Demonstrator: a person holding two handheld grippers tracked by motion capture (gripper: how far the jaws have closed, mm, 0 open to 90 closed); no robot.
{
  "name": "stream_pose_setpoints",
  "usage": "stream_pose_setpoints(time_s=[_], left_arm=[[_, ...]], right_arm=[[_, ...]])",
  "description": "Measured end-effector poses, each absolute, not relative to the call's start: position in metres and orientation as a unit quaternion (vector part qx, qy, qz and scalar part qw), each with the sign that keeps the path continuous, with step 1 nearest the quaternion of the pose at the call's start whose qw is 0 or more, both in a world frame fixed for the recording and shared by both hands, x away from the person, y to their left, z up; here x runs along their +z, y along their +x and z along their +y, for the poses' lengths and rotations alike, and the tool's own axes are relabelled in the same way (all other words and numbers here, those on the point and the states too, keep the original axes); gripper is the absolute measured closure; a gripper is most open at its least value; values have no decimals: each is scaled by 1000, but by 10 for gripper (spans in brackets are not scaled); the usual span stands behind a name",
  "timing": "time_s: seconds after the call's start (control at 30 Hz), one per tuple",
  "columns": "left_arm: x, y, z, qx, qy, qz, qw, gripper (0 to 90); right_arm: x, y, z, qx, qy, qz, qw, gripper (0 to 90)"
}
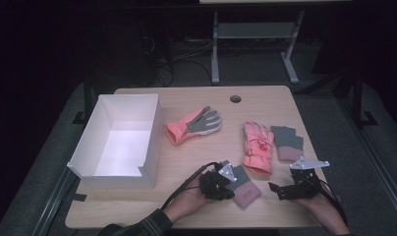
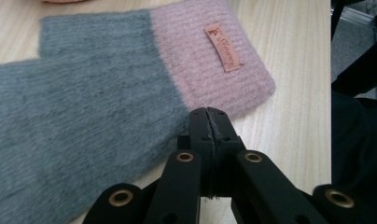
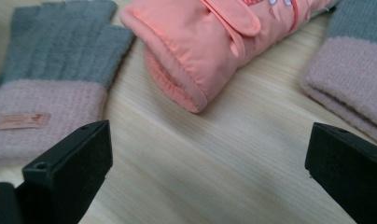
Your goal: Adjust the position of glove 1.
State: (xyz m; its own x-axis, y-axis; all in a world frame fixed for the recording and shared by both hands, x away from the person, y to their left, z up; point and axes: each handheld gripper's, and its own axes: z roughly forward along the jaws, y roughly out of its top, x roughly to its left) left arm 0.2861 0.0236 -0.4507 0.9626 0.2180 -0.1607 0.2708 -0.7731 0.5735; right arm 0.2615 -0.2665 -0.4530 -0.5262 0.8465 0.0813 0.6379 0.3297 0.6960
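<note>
Where pinched at its edge, grey-pink glove (image 2: pixel 107 93) in left claw (image 2: pixel 209 122).

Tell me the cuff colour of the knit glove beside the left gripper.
Dusty pink cuff on the grey knit glove; left gripper view.

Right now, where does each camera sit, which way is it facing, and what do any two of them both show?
High view: above the person's side, looking forward and down on the table; forearms, left gripper and right gripper show.
Left gripper view: rides the left gripper, jaws shut on the grey and pink knit glove.
Right gripper view: rides the right gripper, jaws open, facing the orange glove.
Shared: both gripper views show the knit glove's label.
</note>
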Motion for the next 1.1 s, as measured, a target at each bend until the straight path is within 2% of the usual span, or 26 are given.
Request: stream_pose_setpoints(time_s=[0.17, 0.27, 0.3, 0.4, 0.47, 0.53, 0.57, 0.63, 0.67, 0.7, 0.87, 0.9, 1.1], left_arm=[[-446, 285, 37, -21, 938, 132, 321, 778], [-443, 287, 49, -9, 934, 141, 328, 597], [-441, 289, 58, -4, 931, 149, 333, 556], [-439, 292, 66, 3, 927, 155, 341, 434], [-438, 294, 74, 7, 924, 162, 348, 398], [-440, 295, 83, 10, 920, 171, 353, 300], [-442, 296, 91, 14, 919, 173, 354, 268], [-443, 296, 95, 17, 917, 177, 356, 215], [-444, 296, 99, 20, 918, 178, 354, 215], [-448, 296, 107, 23, 914, 188, 358, 189], [-451, 294, 118, 28, 911, 195, 361, 169], [-451, 294, 120, 31, 911, 195, 363, 165], [-450, 292, 126, 31, 908, 203, 365, 157]], right_arm=[[-450, 264, -268, 346, 471, 799, 142, 6], [-450, 264, -268, 339, 480, 798, 136, 16], [-449, 265, -268, 334, 483, 797, 141, 115], [-447, 264, -269, 337, 487, 794, 138, 140], [-447, 265, -269, 336, 484, 795, 145, 142], [-447, 264, -268, 333, 484, 795, 149, 153], [-447, 264, -268, 334, 484, 795, 151, 204], [-447, 264, -269, 334, 482, 795, 155, 217], [-446, 264, -269, 334, 484, 794, 154, 236], [-446, 264, -269, 336, 490, 790, 150, 298], [-442, 266, -270, 332, 492, 789, 159, 374], [-440, 267, -272, 337, 494, 785, 162, 446], [-434, 278, -276, 332, 512, 774, 168, 628]])
